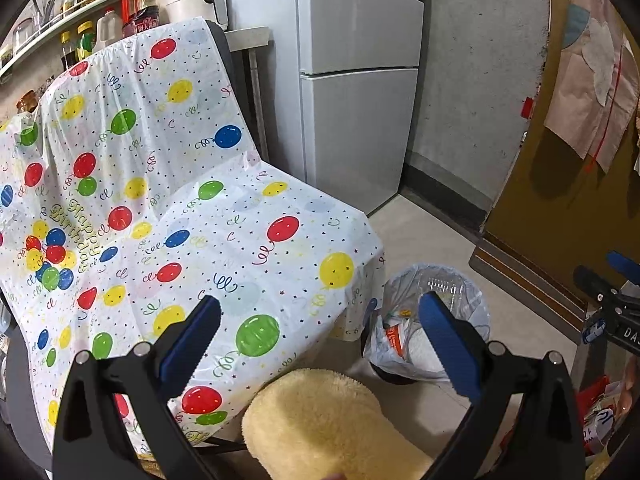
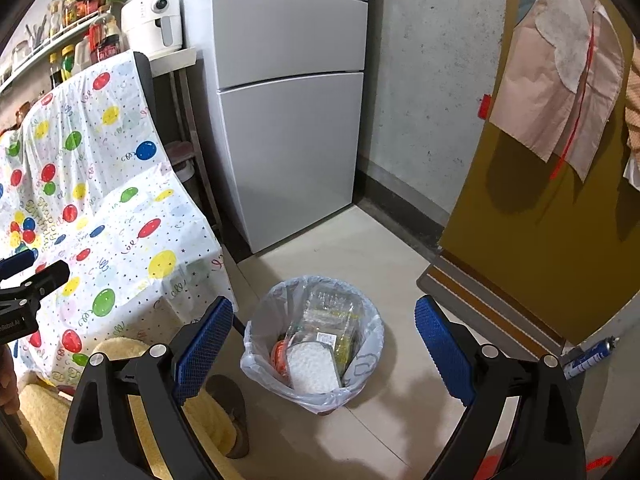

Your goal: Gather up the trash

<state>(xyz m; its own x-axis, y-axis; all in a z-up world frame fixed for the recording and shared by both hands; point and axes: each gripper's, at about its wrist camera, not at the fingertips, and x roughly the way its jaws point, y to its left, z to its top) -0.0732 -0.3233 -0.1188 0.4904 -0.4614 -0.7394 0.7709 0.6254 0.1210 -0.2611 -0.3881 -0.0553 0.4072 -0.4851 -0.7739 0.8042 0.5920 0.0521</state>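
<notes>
A round bin lined with a pale plastic bag [image 2: 362, 364] stands on the tiled floor by the table's corner. Inside lie a clear plastic container [image 2: 330, 310], a white foam piece [image 2: 314, 370] and something orange. The same bin [image 1: 472, 300] shows partly hidden behind the left gripper's finger. My right gripper [image 2: 324, 346] hangs above the bin, open, nothing between its blue pads. My left gripper [image 1: 320, 338] is open too, held over the table's near edge. The table carries a balloon-print cloth [image 1: 224, 240] with no loose trash visible on it.
A grey fridge [image 2: 288, 112] stands behind the bin against a concrete wall. A yellow-brown door [image 2: 540, 240] is at the right with a spray can [image 2: 590, 356] at its foot. A fluffy yellow sleeve [image 1: 320, 420] and a brown slipper [image 2: 232, 412] lie low. Shelves of bottles sit behind the table.
</notes>
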